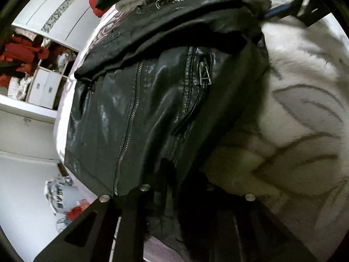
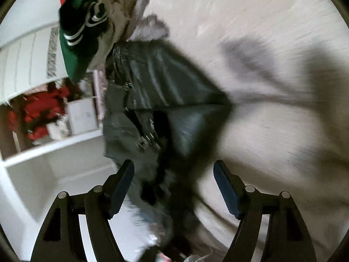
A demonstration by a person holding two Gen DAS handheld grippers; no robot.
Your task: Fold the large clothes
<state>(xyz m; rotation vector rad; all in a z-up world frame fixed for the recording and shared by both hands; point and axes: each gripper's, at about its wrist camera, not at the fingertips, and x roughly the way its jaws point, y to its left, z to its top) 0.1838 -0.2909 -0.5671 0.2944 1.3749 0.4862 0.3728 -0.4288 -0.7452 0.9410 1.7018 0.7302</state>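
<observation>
The jacket (image 1: 139,100) lies on the bed (image 1: 305,113), filling the left view from 9 to 12 o'clock. The left gripper (image 1: 174,196) is pinched on its hem (pads hidden); the right gripper (image 2: 173,183) is spread at 6 o'clock. Slick leather could slip free mid-fold.

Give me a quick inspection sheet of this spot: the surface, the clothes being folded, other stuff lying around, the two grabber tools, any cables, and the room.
Surface: bed under a pale fleecy blanket with a grey leaf pattern.
Job's things: black leather jacket, zips showing, lying partly folded on the blanket.
Clutter: pile of clothes beyond the jacket: green, red and beige.
Grippers: left gripper shut low at the jacket's near edge; whether it pinches the leather is too dark to tell. Right gripper open above the jacket's hem, holding nothing.
Cables: nothing seen.
Surroundings: white wardrobe with open shelves, red items inside.
</observation>
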